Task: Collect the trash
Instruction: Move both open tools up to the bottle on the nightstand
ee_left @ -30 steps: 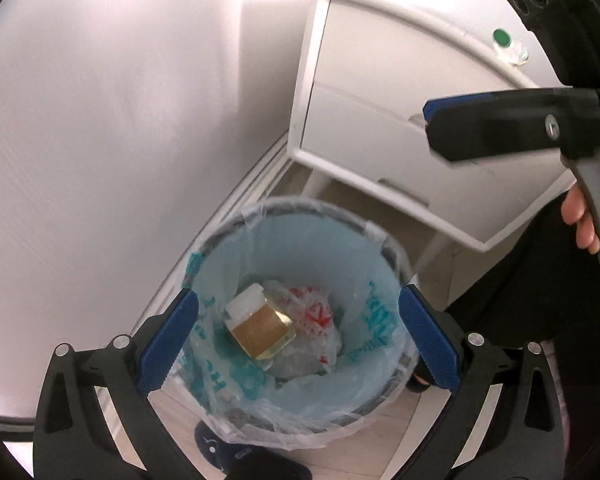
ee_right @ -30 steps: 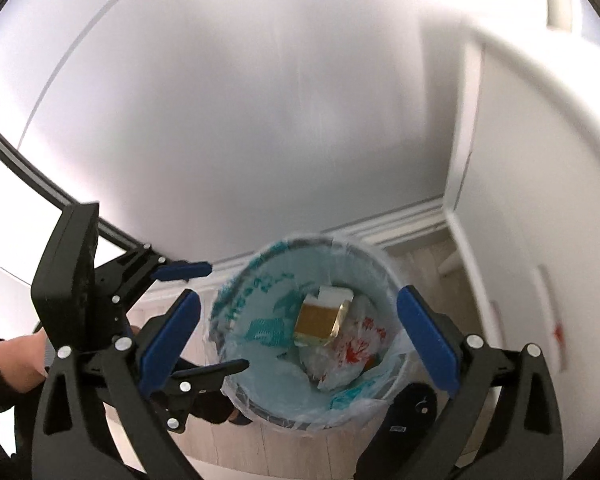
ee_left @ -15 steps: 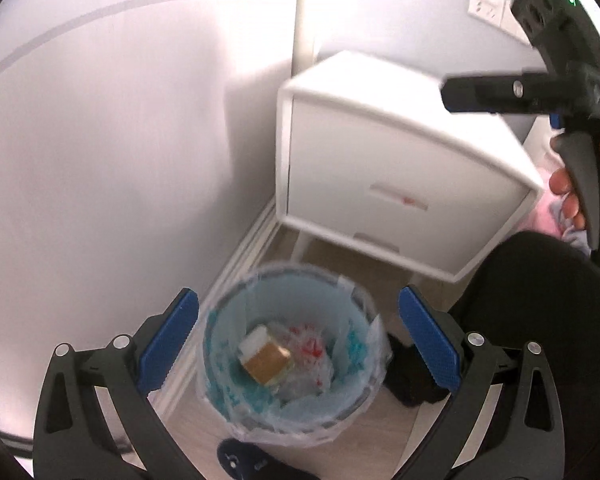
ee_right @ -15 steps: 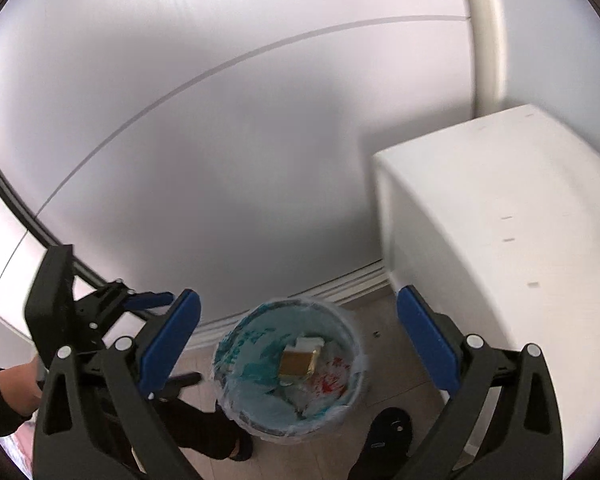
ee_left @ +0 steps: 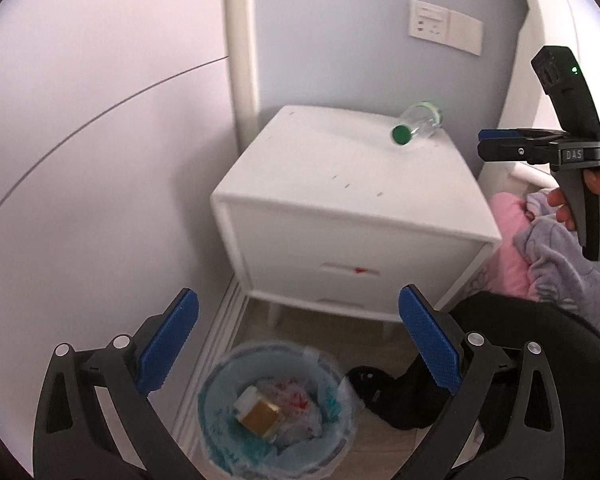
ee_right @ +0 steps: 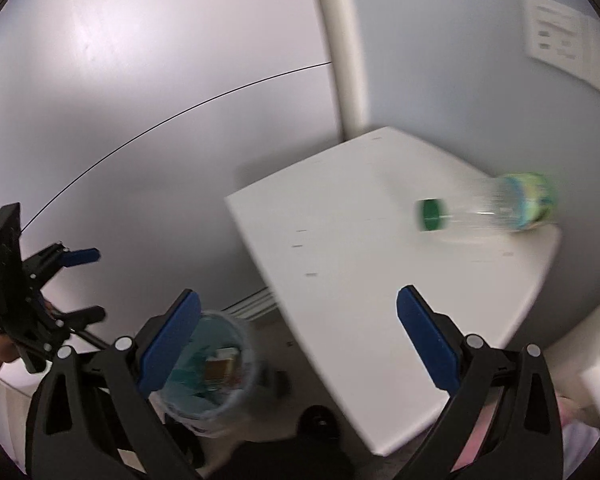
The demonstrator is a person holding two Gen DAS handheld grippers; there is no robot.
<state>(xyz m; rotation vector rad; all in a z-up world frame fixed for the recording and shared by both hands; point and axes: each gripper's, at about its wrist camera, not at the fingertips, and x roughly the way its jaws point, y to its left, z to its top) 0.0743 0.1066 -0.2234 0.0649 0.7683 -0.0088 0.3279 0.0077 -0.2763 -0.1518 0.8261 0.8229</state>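
Note:
A clear plastic bottle [ee_left: 418,124] [ee_right: 492,212] with a green cap lies on its side at the back right of the white nightstand [ee_left: 340,184] [ee_right: 372,300]. On the floor in front stands a round bin [ee_left: 224,436] [ee_right: 242,376] lined with a clear printed bag, holding a small brown-labelled jar [ee_left: 260,416] and crumpled plastic. My left gripper [ee_left: 298,344] hangs open high above the bin, empty. My right gripper [ee_right: 298,340] is open and empty over the nightstand's front edge; in the left wrist view the right gripper [ee_left: 484,141] hovers to the right of the bottle.
A pale wall and a white post [ee_left: 242,40] stand behind the nightstand, with a wall socket [ee_left: 444,26] above it. Pink and lilac bedding [ee_left: 540,248] lies to the right. A person's dark-clothed leg [ee_left: 520,344] and dark footwear [ee_left: 370,386] are beside the bin.
Both grippers have risen away from the bin, which now looks small and low. The right gripper has swung over the nightstand, bringing the bottle into view. Both stay open.

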